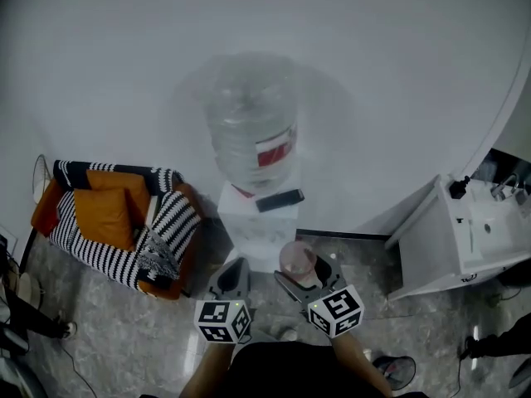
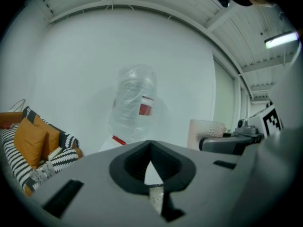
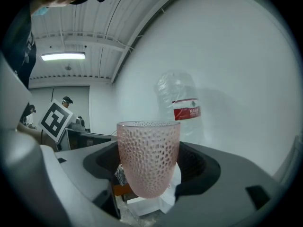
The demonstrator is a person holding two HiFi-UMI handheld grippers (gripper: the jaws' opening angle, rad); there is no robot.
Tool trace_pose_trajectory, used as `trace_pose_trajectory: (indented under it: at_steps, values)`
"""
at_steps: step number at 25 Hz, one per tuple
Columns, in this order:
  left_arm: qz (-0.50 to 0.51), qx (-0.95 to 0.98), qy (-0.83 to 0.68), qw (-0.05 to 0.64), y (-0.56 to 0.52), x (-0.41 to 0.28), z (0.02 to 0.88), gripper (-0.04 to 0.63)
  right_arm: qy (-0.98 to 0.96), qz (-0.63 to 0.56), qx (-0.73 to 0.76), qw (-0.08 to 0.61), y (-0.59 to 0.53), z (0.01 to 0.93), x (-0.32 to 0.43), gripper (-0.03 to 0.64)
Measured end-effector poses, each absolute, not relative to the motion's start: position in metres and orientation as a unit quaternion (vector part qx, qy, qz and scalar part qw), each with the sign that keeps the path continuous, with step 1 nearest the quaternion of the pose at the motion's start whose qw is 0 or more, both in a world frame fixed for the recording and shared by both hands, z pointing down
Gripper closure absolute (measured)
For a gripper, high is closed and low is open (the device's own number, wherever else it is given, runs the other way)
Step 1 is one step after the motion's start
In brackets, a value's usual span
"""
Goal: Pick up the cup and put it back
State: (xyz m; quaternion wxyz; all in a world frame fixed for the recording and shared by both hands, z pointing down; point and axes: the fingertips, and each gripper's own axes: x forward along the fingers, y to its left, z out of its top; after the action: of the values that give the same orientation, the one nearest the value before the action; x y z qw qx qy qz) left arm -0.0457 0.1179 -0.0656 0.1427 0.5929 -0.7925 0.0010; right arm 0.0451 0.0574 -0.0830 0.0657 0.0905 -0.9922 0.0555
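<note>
The right tongs point(image 3: 150, 171) stand wide because they clamp the pink cup point(image 3: 148, 145) by its sides, upright in the air before the water dispenser point(image 1: 257, 222), while the left tongs point(image 2: 150, 150), closed and empty, seem not needed.

jug: clear plastic water jug point(image 1: 251, 131) dead centre of the head view, sitting on top of the white dispenser box point(image 1: 257, 230)
slab: flat black slab point(image 1: 280, 200) on the dispenser top, right of the jug's base
armchair: striped fabric armchair point(image 1: 170, 222) at the left, beside the dispenser, with an orange cushion point(image 1: 104, 216) on it
cup: pink dimpled glass cup point(image 1: 296, 257) lower centre, below the dispenser, between the right gripper point(image 1: 304, 270) jaws
left gripper point(image 1: 237, 265): just left of the right one
cabinet: white cabinet point(image 1: 431, 239) far right, well apart from the dispenser
</note>
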Motion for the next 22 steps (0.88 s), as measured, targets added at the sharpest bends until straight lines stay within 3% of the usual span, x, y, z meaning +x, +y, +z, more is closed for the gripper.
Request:
trace_pose_trajectory:
  at_steps: [16,22]
  values:
    - [0.005,0.593,-0.795,0.124,0.095,-0.056,-0.07,0.583,-0.993,0.065,0.091,0.042,0.043,-0.083,0.037,0.245]
    - [0.003,0.582,-0.803,0.131,0.092,-0.066,-0.066,0.583,-0.989,0.01,0.12,0.081,0.031,-0.074,0.035,0.245]
